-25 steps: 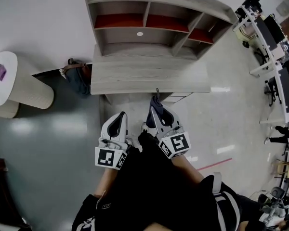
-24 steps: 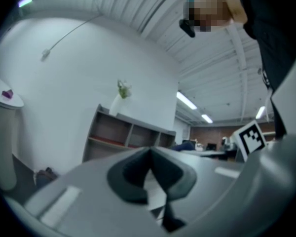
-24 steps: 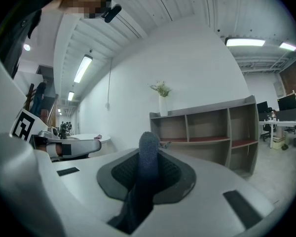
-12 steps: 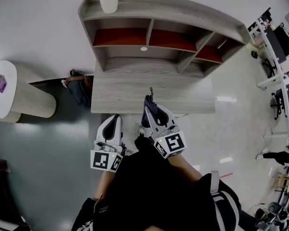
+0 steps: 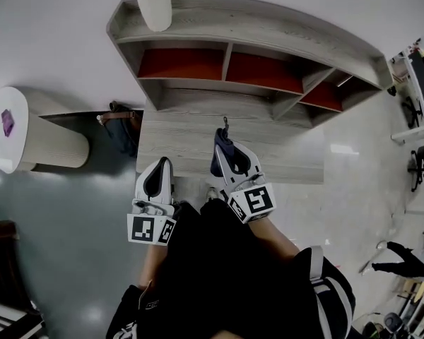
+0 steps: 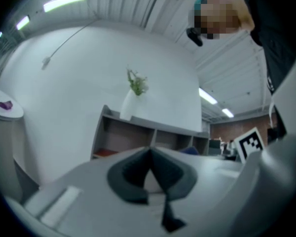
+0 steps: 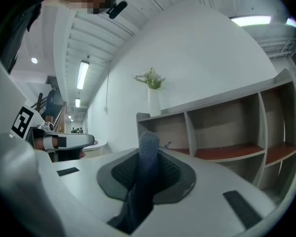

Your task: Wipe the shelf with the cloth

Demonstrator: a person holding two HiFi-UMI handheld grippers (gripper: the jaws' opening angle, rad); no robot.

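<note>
Seen from above, the right gripper (image 5: 225,147) pinches a dark cloth (image 7: 147,157) in its jaws over the worktop (image 5: 283,154) before the shelf (image 5: 268,27); the left gripper (image 5: 161,169) beside it has its jaws pressed together, empty.

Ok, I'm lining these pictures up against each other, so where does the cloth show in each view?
Head view: centre, cloth pinched in the right gripper.
Left gripper view: small blue patch right of centre, probably it.
Right gripper view: centre, upright between the jaws.
Shared landmark: the white vase atop the shelf.
</note>
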